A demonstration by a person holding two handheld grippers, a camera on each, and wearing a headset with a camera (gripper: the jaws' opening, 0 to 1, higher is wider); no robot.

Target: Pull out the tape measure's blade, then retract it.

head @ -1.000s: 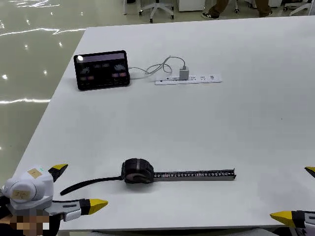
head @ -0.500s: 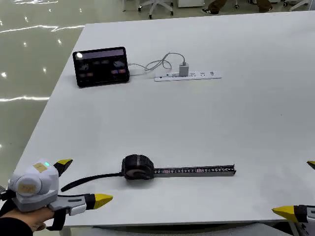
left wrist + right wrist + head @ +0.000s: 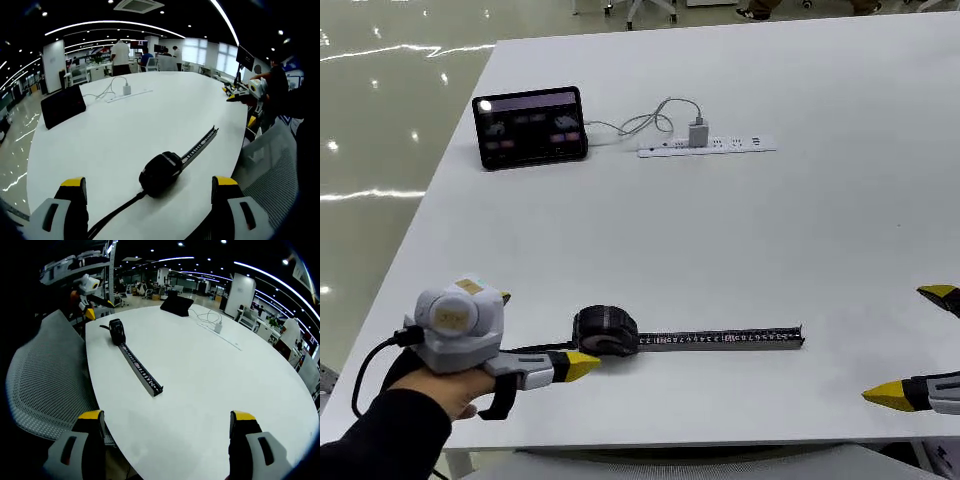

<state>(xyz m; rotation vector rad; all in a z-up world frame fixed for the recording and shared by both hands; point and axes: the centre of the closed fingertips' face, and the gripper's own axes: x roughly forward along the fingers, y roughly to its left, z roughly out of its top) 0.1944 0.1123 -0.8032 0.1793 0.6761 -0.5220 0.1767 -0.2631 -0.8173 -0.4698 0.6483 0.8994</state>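
Note:
A black tape measure [image 3: 605, 330] lies near the table's front edge, its blade [image 3: 720, 339] pulled out to the right and flat on the top. A black strap trails left from the case. My left gripper [image 3: 545, 330] is open just left of the case; in the left gripper view the tape measure [image 3: 160, 172] sits a little ahead between the yellow-tipped jaws, untouched. My right gripper [image 3: 912, 343] is open at the right edge, well beyond the blade's end. The right gripper view shows the blade [image 3: 140, 367] leading to the case [image 3: 116, 326].
A dark tablet [image 3: 528, 127] stands at the back left, with a white power strip [image 3: 707, 146] and plugged-in charger beside it. The table's front edge [image 3: 670, 440] runs just below the grippers. A grey mesh chair [image 3: 45, 385] sits off that edge.
My left gripper has moved right and forward, from the table's front left corner up to the tape measure's case. The right gripper has barely shifted. The tape measure lies as before.

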